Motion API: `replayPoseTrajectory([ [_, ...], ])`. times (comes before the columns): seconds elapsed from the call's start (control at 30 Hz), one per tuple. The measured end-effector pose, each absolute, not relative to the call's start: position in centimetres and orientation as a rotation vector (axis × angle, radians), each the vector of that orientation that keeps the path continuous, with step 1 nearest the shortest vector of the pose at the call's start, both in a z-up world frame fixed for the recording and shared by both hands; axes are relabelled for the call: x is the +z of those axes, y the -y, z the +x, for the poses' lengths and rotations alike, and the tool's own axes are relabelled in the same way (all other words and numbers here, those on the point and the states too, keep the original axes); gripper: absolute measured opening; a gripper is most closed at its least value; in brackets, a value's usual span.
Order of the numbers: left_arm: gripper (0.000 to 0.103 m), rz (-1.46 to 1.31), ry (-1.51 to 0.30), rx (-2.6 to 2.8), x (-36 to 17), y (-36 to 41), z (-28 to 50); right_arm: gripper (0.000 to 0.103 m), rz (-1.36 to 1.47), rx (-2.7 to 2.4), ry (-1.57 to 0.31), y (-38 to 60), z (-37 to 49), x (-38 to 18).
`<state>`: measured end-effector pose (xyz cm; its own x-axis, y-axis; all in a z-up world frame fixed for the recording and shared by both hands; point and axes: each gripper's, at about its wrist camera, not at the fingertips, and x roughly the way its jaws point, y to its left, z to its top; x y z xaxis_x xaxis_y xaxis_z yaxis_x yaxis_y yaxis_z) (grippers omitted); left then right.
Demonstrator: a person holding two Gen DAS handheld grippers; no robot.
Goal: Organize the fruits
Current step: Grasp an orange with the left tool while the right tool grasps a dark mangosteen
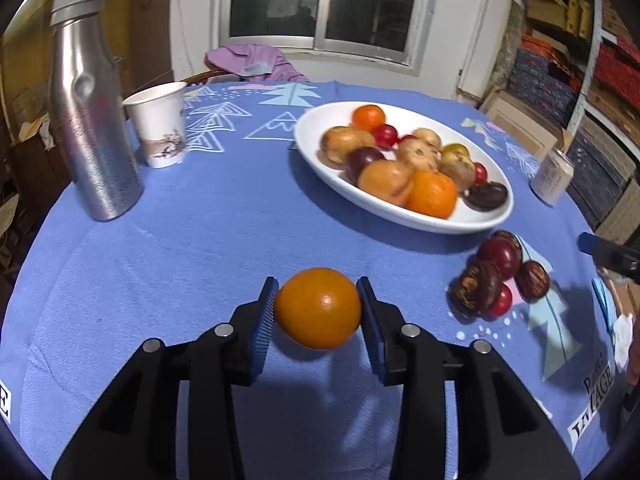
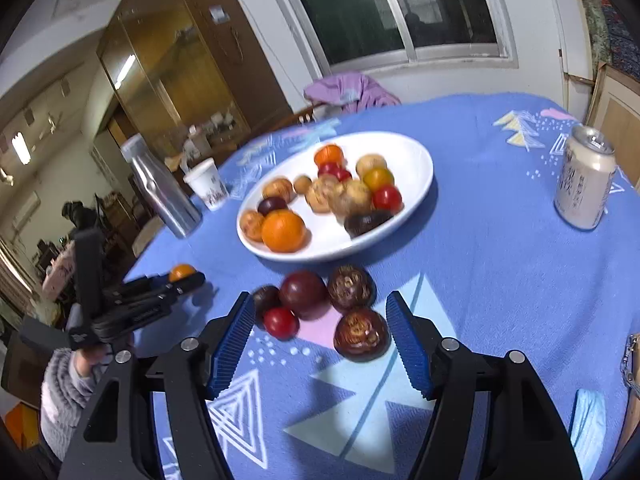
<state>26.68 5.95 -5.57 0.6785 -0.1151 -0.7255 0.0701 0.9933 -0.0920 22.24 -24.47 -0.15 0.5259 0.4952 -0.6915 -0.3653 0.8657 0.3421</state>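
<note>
My left gripper (image 1: 317, 286) is shut on an orange (image 1: 318, 308), its blue pads pressing both sides, just above the blue tablecloth. The right wrist view shows this gripper (image 2: 176, 284) at the left with the orange (image 2: 182, 271) in it. My right gripper (image 2: 320, 304) is open and hovers over a loose cluster of fruit: a dark plum (image 2: 303, 292), a red cherry tomato (image 2: 281, 322) and two brown wrinkled fruits (image 2: 362, 334). Nothing touches its pads. Behind stands a white oval plate (image 1: 400, 216) (image 2: 420, 152) with several oranges, plums, tomatoes and brown fruits.
A dented steel bottle (image 1: 92, 120) and a paper cup (image 1: 160, 124) stand at the table's left. A drink can (image 2: 584, 184) stands at the right. A purple cloth (image 1: 252, 62) hangs over a chair behind the table. A grey sleeve (image 2: 68, 380) holds the left gripper.
</note>
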Motion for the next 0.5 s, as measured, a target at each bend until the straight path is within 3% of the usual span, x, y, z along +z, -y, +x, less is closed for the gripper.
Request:
replayPoseTrajectory([
  [0.13, 0.039, -0.033, -0.830, -0.130, -5.9, -4.8, 26.5, 0.063, 0.065, 0.470, -0.941, 23.7, 22.7, -2.3],
  [0.5, 0.039, -0.013, -0.839, -0.147, -6.2, -4.3, 26.4, 0.062, -0.133, 0.399, -0.928, 21.1, 22.3, -4.8],
])
